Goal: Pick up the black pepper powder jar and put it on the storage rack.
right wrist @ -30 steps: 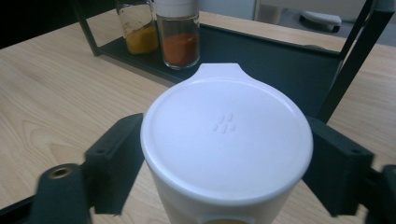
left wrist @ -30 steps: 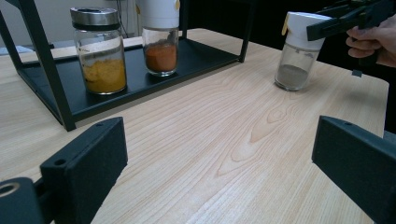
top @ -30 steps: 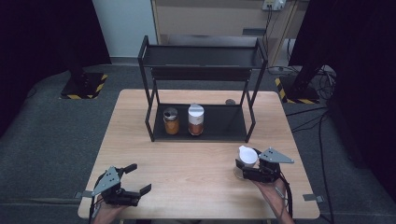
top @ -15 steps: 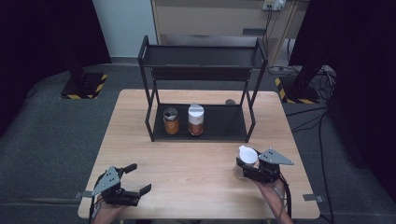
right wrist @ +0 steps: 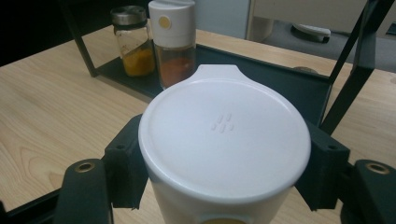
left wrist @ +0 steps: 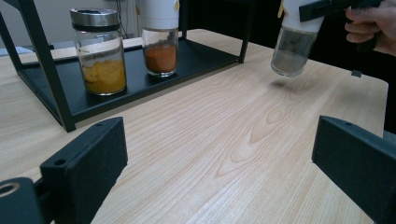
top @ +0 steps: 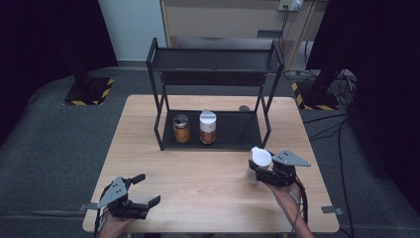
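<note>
A spice jar with a white flip cap (top: 261, 156) and dark grey contents is held upright in my right gripper (top: 261, 173), which is shut on it just below the cap. In the left gripper view this jar (left wrist: 293, 44) hangs a little above the wood over its own shadow. In the right gripper view its cap (right wrist: 224, 135) sits between the two black jaws. My left gripper (top: 148, 188) is open near the table's front left edge, nothing between its jaws.
A black two-tier rack (top: 213, 59) stands at the back middle of the wooden table (top: 208, 173). On its lower shelf are a yellow spice jar with a metal lid (top: 181, 128) and a white-capped red spice jar (top: 207, 126). A small dark object (top: 244, 107) lies behind the rack.
My right gripper and its jar have edged slightly upward and away from me. The left gripper has stayed where it was.
</note>
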The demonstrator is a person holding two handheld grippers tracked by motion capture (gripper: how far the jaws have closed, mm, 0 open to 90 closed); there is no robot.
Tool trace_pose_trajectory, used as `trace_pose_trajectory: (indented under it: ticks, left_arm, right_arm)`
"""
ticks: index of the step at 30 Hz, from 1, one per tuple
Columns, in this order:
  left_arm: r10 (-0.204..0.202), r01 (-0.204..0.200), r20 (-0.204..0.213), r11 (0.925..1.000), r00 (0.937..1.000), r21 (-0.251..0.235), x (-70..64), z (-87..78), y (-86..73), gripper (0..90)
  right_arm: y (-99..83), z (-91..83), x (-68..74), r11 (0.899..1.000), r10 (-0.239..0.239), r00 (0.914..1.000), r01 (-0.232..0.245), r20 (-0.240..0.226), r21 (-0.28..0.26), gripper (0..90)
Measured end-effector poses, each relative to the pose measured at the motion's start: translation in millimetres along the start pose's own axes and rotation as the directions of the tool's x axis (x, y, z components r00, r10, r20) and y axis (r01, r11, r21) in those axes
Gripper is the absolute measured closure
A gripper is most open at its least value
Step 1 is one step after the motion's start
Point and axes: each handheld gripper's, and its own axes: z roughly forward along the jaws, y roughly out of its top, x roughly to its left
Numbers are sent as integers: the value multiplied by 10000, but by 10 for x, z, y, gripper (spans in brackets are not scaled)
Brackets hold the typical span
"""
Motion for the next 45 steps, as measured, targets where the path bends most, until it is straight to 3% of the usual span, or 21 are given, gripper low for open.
trace_pose_trajectory:
  ticks: [14, 25, 45]
  left_arm:
    - [23, -23, 14, 10000, 10000, 5, 1, 0, 2, 26]
    - [-1, 1, 29, 10000, 10000, -22, 6, -3, -3, 26]
    - [-58, 58, 8, 10000, 10000, -38, 15, -3, -11, 26]
  right_arm:
    - [384, 197, 45, 9999, -160, 9998, 160, -120, 22, 310]
    - [668, 554, 85, 9998, -217, 9996, 218, 161, -11, 310]
    - [866, 1149, 33, 9999, -56, 9951, 45, 985, 106, 310]
